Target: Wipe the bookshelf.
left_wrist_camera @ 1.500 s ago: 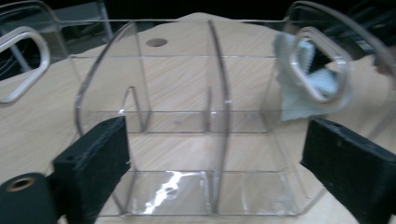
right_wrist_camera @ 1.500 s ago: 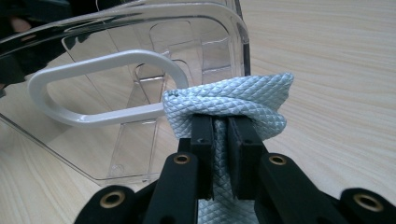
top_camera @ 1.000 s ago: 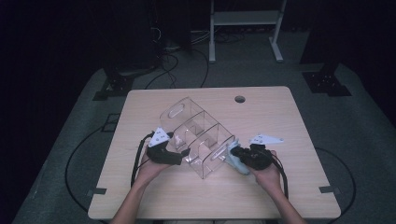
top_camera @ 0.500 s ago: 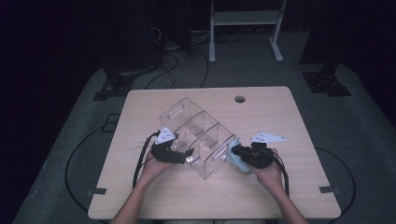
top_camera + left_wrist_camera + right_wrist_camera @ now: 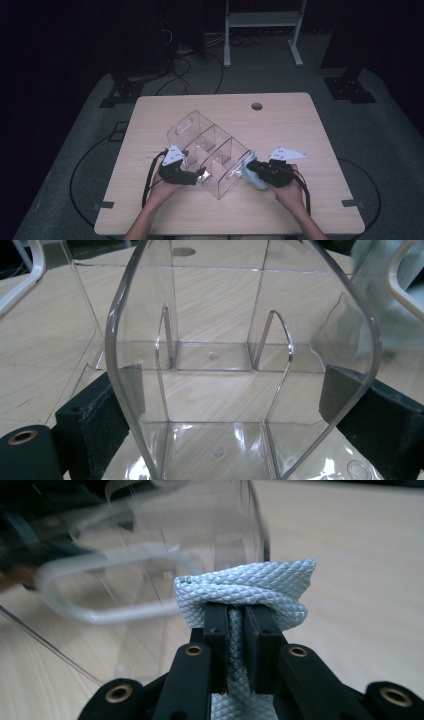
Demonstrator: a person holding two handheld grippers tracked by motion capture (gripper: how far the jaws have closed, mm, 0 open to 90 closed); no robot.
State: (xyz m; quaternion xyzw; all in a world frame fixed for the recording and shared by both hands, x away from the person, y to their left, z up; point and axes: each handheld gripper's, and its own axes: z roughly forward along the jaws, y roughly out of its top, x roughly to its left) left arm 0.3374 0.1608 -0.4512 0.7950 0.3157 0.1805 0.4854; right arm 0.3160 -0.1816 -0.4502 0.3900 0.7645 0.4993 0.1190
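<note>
Clear plastic organiser [image 5: 212, 155] is lying diagonally near the middle of the wooden table [image 5: 320, 130], its long axis running from the handle cut-out at the far left end down to the near end between the two hands. Thin upright dividers are splitting it into several compartments, and its walls are glossy, rigid and see-through, with rounded corners.

At its left near end, the left gripper [image 5: 200, 173] is straddling the end wall: in the left gripper view the black padded fingers [image 5: 345, 400] are standing wide on either side of the curved wall [image 5: 240, 365]. They seem to be touching its edges, bracing the organiser, though I cannot tell whether they are pressing on it; the jaws have just been closing a little and then easing back, with the wall between them.

At the opposite side, the right gripper [image 5: 248, 167] is pinching a folded pale blue cloth [image 5: 247, 592] tightly between nearly closed jaws. The cloth is soft, with a quilted diamond weave, and it is sitting right against the organiser's right near wall [image 5: 210, 545], probably wiping it. That wall is lying directly ahead of the cloth, so any coming stroke is likely turning on pushing the wad along the plastic while the left hand steadies the other end.
</note>
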